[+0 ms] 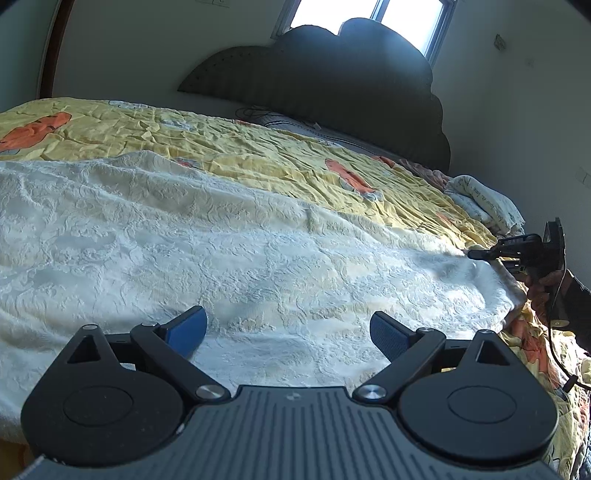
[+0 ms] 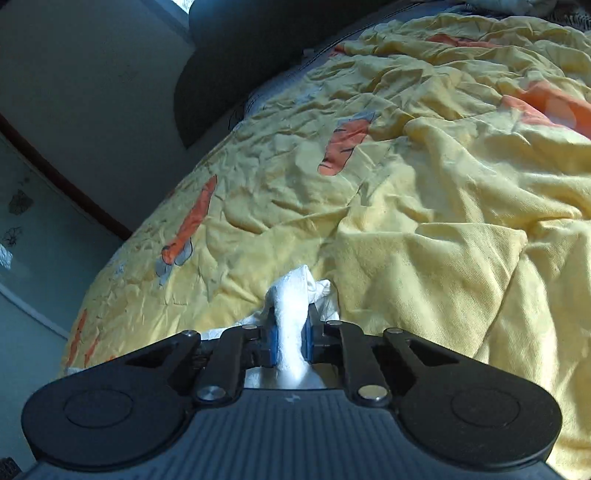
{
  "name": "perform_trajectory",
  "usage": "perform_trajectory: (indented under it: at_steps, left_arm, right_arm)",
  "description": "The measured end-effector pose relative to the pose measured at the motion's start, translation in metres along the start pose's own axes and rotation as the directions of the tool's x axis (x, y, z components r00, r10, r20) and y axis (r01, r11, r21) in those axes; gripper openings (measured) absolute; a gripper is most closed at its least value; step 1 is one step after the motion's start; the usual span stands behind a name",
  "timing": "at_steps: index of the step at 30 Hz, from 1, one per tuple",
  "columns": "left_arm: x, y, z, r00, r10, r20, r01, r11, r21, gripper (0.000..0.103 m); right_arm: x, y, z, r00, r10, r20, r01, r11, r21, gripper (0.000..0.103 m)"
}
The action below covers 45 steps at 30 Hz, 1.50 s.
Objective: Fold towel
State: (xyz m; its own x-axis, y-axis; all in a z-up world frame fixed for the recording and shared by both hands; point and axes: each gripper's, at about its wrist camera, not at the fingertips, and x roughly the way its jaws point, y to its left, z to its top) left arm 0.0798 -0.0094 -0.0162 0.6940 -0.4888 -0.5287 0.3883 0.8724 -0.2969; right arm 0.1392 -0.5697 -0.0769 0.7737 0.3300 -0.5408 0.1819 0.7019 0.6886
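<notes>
We see a large cream-white towel with a raised, embossed texture spread wide and mostly flat across the bed, lightly rippled. Its far right corner is bunched into a narrow peak, and in the right wrist view that white bunch stands upright.

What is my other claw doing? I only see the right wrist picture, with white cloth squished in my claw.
Observer: The left claw is open, hovering just above the towel.
Operator: Is the towel big?
Observer: It lies spread wide across the yellow bedspread; your right claw pinches only one edge of it.
Operator: What's at the end of the bed?
Observer: A dark, cloud-shaped headboard stands under a bright window.
</notes>
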Motion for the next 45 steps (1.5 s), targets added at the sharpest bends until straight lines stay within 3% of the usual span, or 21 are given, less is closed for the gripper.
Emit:
perform_trajectory:
  at_steps: [3, 5, 7, 9, 10, 12, 15, 17, 19, 20, 22, 24, 27, 31, 33, 35, 37, 39, 40, 41, 45]
  left_arm:
    - [0.0, 0.001, 0.0, 1.0, -0.001, 0.001, 0.001, 1.0, -0.003, 0.097]
    - [0.0, 0.0, 0.0, 1.0, -0.001, 0.001, 0.001, 1.0, -0.003, 0.097]
    - [0.0, 0.0, 0.0, 1.0, -0.001, 0.001, 0.001, 1.0, -0.003, 0.097]
    - [0.0, 0.001, 0.0, 1.0, -0.002, 0.002, 0.002, 1.0, -0.004, 0.097]
    - [0.0, 0.001, 0.0, 1.0, -0.003, 0.002, 0.003, 1.0, -0.006, 0.097]
    - [0.0, 0.001, 0.0, 1.0, -0.003, 0.003, 0.003, 1.0, -0.006, 0.097]
    - [0.0, -0.001, 0.0, 1.0, 0.006, 0.003, -0.006, 1.0, 0.0, 0.097]
    - [-0.003, -0.003, 0.001, 1.0, 0.029, 0.008, -0.029, 0.999, 0.013, 0.097]
    - [-0.012, -0.004, 0.004, 0.996, 0.079, 0.032, -0.08, 0.997, 0.016, 0.097]
    - [-0.019, -0.001, 0.007, 0.994, 0.098, 0.05, -0.098, 0.995, 0.008, 0.097]
    - [-0.031, 0.011, 0.013, 0.989, 0.13, 0.065, -0.129, 0.991, -0.016, 0.097]
    - [-0.036, 0.033, 0.018, 0.985, 0.172, 0.025, -0.17, 0.983, -0.062, 0.098]
    - [-0.043, 0.08, 0.022, 0.98, 0.198, -0.031, -0.2, 0.958, -0.203, 0.094]
    - [-0.079, 0.112, 0.035, 0.976, 0.217, 0.023, -0.197, 0.921, -0.335, 0.096]
    - [-0.102, 0.129, 0.041, 0.956, 0.282, 0.081, -0.235, 0.9, -0.368, 0.097]
    - [-0.118, 0.157, 0.044, 0.924, 0.373, 0.086, -0.306, 0.853, -0.423, 0.101]
    - [-0.119, 0.198, 0.039, 0.905, 0.425, -0.018, -0.377, 0.781, -0.499, 0.1]
    - [-0.127, 0.226, 0.029, 0.937, 0.338, 0.091, -0.252, 0.832, -0.494, 0.1]
    - [-0.129, 0.23, 0.027, 0.943, 0.318, 0.1, -0.237, 0.851, -0.469, 0.099]
    - [-0.129, 0.227, 0.03, 0.936, 0.343, 0.075, -0.28, 0.859, -0.428, 0.086]
    - [-0.124, 0.205, 0.033, 0.915, 0.402, 0.041, -0.37, 0.875, -0.312, 0.087]
  right_arm:
    - [-0.001, -0.006, -0.002, 1.0, 0.023, 0.017, -0.024, 0.998, 0.058, 0.013]
    - [-0.008, -0.008, 0.001, 1.0, 0.02, 0.019, -0.022, 0.994, 0.105, 0.025]
    - [-0.026, -0.001, 0.003, 0.995, -0.068, 0.067, 0.059, 0.99, 0.131, 0.038]
    - [-0.055, 0.014, -0.001, 0.968, -0.161, 0.194, 0.136, 0.982, 0.134, 0.056]
    - [-0.066, 0.026, -0.005, 0.956, -0.165, 0.243, 0.144, 0.984, 0.105, 0.063]
    - [-0.077, 0.056, -0.018, 0.955, -0.103, 0.279, 0.105, 0.994, 0.008, 0.064]
    - [-0.058, 0.106, -0.045, 0.984, -0.018, 0.178, 0.044, 0.988, -0.147, 0.068]
    - [-0.033, 0.128, -0.066, 0.993, -0.064, 0.103, 0.088, 0.965, -0.246, 0.07]
    - [0.0, 0.134, -0.088, 0.982, -0.186, 0.02, 0.182, 0.932, -0.314, 0.07]
    - [0.01, 0.132, -0.098, 0.975, -0.221, 0.019, 0.214, 0.916, -0.339, 0.069]
    - [0.012, 0.134, -0.118, 0.97, -0.219, 0.109, 0.245, 0.858, -0.451, 0.078]
    - [0.013, 0.136, -0.131, 0.963, -0.223, 0.154, 0.271, 0.825, -0.495, 0.078]
    - [0.015, 0.139, -0.131, 0.958, -0.236, 0.161, 0.285, 0.823, -0.492, 0.078]
    - [0.01, 0.135, -0.13, 0.962, -0.218, 0.166, 0.272, 0.837, -0.474, 0.078]
    - [0.009, 0.134, -0.13, 0.962, -0.216, 0.169, 0.271, 0.841, -0.468, 0.078]
    - [0.009, 0.135, -0.13, 0.961, -0.218, 0.171, 0.274, 0.84, -0.468, 0.078]
    - [0.009, 0.135, -0.131, 0.961, -0.219, 0.172, 0.275, 0.839, -0.47, 0.078]
    - [0.009, 0.135, -0.13, 0.961, -0.219, 0.171, 0.275, 0.839, -0.47, 0.078]
    - [0.01, 0.135, -0.13, 0.96, -0.22, 0.172, 0.276, 0.838, -0.47, 0.078]
    - [0.01, 0.136, -0.131, 0.96, -0.221, 0.172, 0.277, 0.837, -0.471, 0.078]
    - [0.012, 0.137, -0.131, 0.957, -0.232, 0.175, 0.288, 0.83, -0.478, 0.078]
